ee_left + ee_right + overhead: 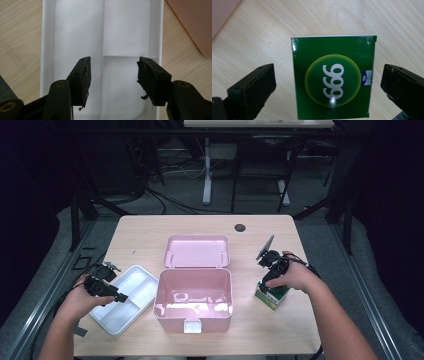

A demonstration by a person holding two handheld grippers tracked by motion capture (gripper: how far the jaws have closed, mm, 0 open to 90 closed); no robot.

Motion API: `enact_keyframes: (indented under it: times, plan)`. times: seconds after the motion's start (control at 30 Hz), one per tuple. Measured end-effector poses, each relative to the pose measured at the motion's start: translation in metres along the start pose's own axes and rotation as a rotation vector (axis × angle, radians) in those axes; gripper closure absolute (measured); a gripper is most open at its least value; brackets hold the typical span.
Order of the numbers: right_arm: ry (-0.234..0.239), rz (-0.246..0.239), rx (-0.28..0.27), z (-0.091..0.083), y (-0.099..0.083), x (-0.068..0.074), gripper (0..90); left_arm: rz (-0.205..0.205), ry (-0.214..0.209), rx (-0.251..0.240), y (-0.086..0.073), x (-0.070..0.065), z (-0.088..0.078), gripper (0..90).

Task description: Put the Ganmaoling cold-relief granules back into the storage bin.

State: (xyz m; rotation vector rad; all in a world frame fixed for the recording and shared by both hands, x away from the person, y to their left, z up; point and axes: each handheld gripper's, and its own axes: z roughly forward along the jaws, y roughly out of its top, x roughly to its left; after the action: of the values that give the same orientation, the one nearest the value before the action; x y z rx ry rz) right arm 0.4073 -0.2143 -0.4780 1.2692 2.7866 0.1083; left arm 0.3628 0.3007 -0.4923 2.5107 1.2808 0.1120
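A green box with a yellow-green disc and white digits lies flat on the wooden table, right of the pink case. My right gripper hovers straight over it, open wide, one jaw on each side of the box and neither touching it. In the high view the green box peeks out under the right hand and right gripper. My left gripper is open above the white divided tray, nothing between its jaws. From above, the left gripper reaches over the white tray.
An open pink case with its lid laid back stands mid-table, a small object inside it. A dark round hole marks the table's far side. Table legs and cables stand on the floor beyond.
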Motion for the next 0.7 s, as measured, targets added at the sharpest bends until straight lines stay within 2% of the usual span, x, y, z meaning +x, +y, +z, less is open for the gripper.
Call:
enact_keyframes:
  times: [0.03, 0.13, 0.2, 0.27, 0.5, 0.53, 0.57, 0.6, 0.7]
  plan:
    - [-0.002, 0.004, 0.02, 0.0, 0.001, -0.001, 0.0, -0.001, 0.003, -0.001, 0.0, 0.0, 0.0, 44.5]
    - [0.007, 0.011, 0.009, 0.005, 0.0, -0.002, 0.0, 0.002, 0.003, -0.003, 0.0, 0.0, 0.0, 44.5]
    - [-0.008, 0.011, 0.016, 0.007, -0.001, -0.003, 0.0, 0.0, 0.003, -0.006, 0.0, 0.0, -0.001, 44.5]
    - [0.008, 0.015, 0.021, 0.009, -0.001, -0.004, 0.0, 0.001, 0.002, -0.007, 0.0, 0.0, -0.001, 44.5]
    - [0.017, 0.013, 0.034, 0.011, -0.003, -0.007, 2.7, -0.004, 0.004, -0.012, 0.0, 0.001, 0.0, 44.4]
    - [0.019, 0.01, 0.05, 0.01, -0.003, -0.007, 3.3, -0.004, 0.004, -0.012, 0.0, 0.001, -0.001, 44.4]
    - [0.023, 0.013, 0.032, 0.011, -0.004, -0.007, 4.2, -0.004, 0.005, -0.012, 0.0, 0.001, -0.001, 44.4]
    - [0.027, 0.01, 0.052, 0.009, -0.003, -0.008, 5.1, -0.004, 0.005, -0.013, 0.0, 0.001, -0.001, 44.4]
    - [0.036, 0.017, 0.034, 0.011, -0.005, -0.008, 7.0, -0.001, 0.005, -0.017, 0.0, 0.001, -0.002, 44.4]
